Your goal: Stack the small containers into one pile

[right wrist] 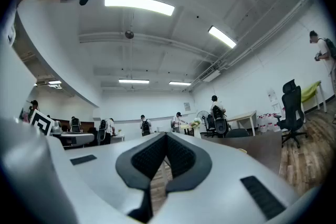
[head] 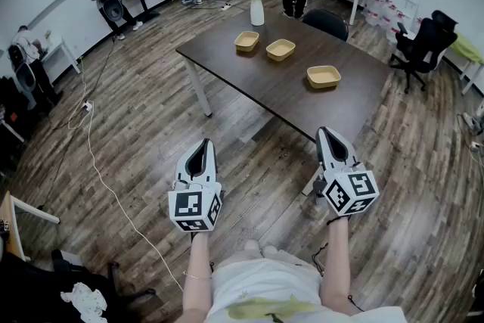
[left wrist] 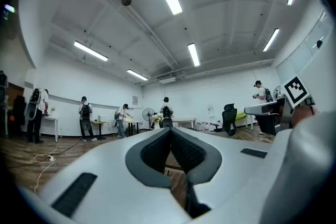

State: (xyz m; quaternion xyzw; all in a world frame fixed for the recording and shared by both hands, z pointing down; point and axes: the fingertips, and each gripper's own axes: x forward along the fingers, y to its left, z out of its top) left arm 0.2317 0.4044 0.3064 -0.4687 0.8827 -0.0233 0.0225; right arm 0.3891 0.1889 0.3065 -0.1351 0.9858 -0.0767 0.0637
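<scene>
Three shallow tan containers sit apart on the dark brown table (head: 287, 87): one (head: 246, 40) at the far left, one (head: 280, 49) beside it, one (head: 324, 76) nearer on the right. My left gripper (head: 201, 145) hangs over the floor, short of the table, jaws shut and empty. My right gripper (head: 327, 134) is at the table's near edge, also shut with nothing in it. In the left gripper view the tips (left wrist: 170, 130) meet. The right gripper view likewise shows the tips (right wrist: 166, 135) together, with the table top (right wrist: 262, 147) off to the right.
A white vase of flowers (head: 257, 2) stands at the table's far end. A black office chair (head: 326, 21) is behind the table, another (head: 423, 45) to the right. A white cable (head: 98, 170) runs across the wooden floor. Several people stand at desks along the far wall.
</scene>
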